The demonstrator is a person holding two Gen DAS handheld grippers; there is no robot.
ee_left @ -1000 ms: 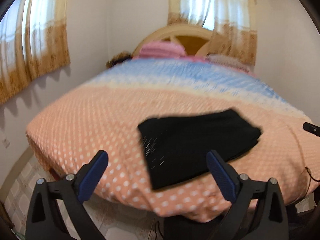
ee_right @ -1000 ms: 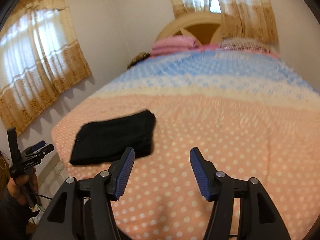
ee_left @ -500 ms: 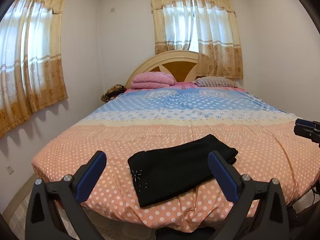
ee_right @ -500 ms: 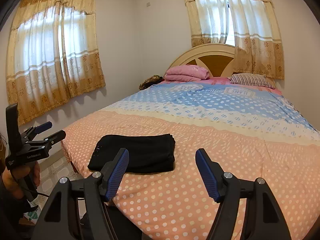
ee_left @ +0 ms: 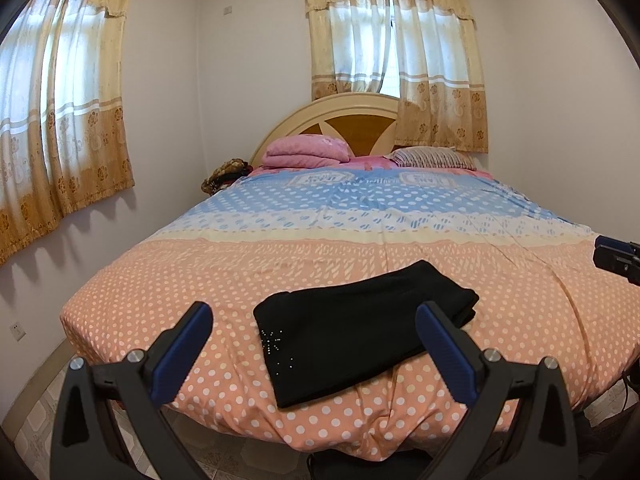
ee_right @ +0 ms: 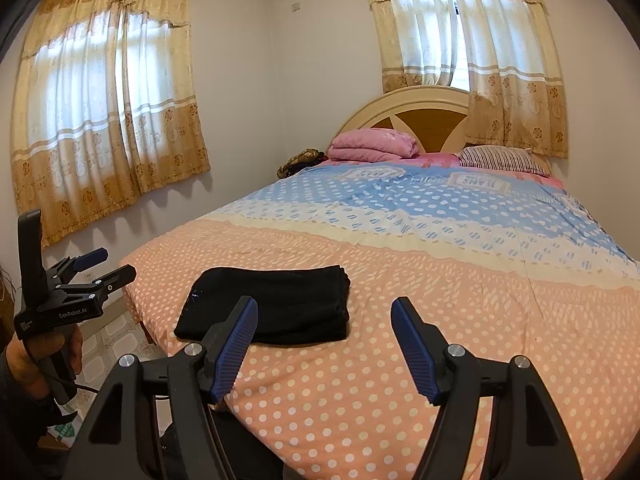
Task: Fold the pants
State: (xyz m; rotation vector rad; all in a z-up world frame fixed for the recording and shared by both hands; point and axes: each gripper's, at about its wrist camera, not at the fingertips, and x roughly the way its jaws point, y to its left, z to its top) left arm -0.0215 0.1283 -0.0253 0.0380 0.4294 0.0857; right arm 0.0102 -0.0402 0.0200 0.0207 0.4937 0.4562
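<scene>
Counted, left to right: two curtained windows, one at nine o'clock (ee_left: 60,120) and one at twelve (ee_left: 394,52); one bed (ee_left: 168,280); one folded pink blanket (ee_left: 306,152); one striped pillow (ee_left: 430,158); one pair of black pants (ee_left: 360,328). Pants folded flat at the foot edge of the bed, toward six o'clock, near corner just short of the drop. Left gripper (ee_left: 314,350) held off the foot edge, jaws wide apart, nothing gripped, pants beyond them untouched. Right gripper (ee_right: 324,344) at three o'clock of the pants, likewise wide, holding nothing. Bedspread open and unobstructed from the pants to twelve and three o'clock.
</scene>
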